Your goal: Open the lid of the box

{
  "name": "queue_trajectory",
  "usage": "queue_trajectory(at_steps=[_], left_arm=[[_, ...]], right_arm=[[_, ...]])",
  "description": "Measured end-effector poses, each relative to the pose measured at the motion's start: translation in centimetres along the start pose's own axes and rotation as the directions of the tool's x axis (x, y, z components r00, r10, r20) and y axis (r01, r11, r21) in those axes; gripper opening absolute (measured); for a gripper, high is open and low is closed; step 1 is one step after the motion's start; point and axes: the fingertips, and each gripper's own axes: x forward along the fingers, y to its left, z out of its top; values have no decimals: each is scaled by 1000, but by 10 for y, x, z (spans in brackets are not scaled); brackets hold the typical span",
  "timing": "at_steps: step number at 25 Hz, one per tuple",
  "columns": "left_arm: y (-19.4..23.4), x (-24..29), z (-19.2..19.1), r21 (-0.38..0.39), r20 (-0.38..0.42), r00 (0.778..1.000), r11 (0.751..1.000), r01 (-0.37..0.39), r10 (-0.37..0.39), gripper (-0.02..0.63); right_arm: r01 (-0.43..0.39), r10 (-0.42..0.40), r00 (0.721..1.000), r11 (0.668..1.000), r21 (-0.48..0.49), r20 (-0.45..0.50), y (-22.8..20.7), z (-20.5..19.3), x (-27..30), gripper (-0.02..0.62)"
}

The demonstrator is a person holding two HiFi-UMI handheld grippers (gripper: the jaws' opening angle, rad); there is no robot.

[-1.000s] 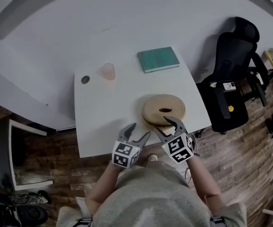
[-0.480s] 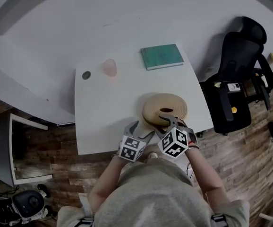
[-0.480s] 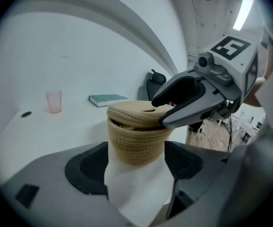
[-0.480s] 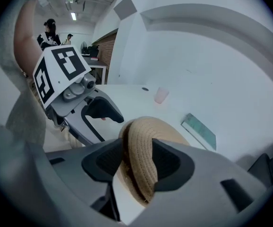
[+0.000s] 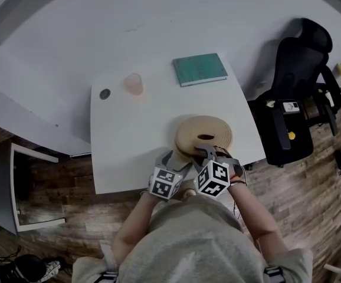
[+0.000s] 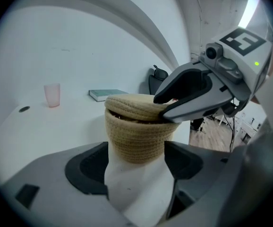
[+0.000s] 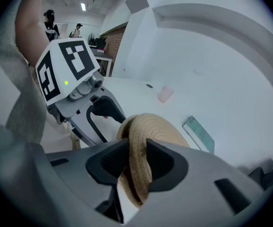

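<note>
Jaws of the right gripper (image 7: 137,163) have just been closing, and the edge of the lid (image 7: 148,129) is between them. The two dark pads press on its woven rim from both sides, so the lid is held. The lid is round and made of beige woven rope, with a dark hollow in the middle of its top.

In the left gripper view, a thin dark slit shows between the lid and the wall of the box (image 6: 135,141), so the lid does not sit flat on the box.

The left gripper (image 6: 137,161) has jaws that have just been opening, and they stand wide apart. The box is between their tips and its woven wall fills almost the whole gap. Whether the pads touch the wall I cannot tell, but they do not squeeze it.

The box stands on a white table (image 5: 129,152), close to the edge where the person stands, and both grippers meet it from that edge, side by side.

Beyond the left jaws and to their left there is a pink cup (image 6: 52,94), and further left a small dark disc (image 6: 24,109). Behind the box lies a green book (image 6: 106,94). Past the table, to the right of the right jaws, is a black chair (image 5: 294,81).
</note>
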Motion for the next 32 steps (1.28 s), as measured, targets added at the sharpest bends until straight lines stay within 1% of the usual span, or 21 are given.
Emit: queue_trajectory(at_steps=[7,11,19,22,27,32], left_arm=[[-2,5,-1,11,3,1000,1000,0,-1,339],[1,7,5,25,23,1000,1000,-15,14,339],[0,7,5,32,23,1000,999,-15,15,339],[-2,7,3,24,15,1000,1000,-7,6,339],[-4,5,7,14,13,1000,1000,0,0,339],[-5,5,6,16,10,1000,1000,7,-7,339]], right_arm=[[-6,6,1000,1000,-21,4,3,0,0,106],[-18,18,1000,1000,-7,12,2,0,-2,103],[-22,21,999,1000,22,50,-1,5,-8,97],[-14,10,997,999,50,78,-7,10,-14,94],[-3,-15,990,992,128,137,-22,20,-27,90],[-1,-42,981,976,218,192,-36,25,-39,86]])
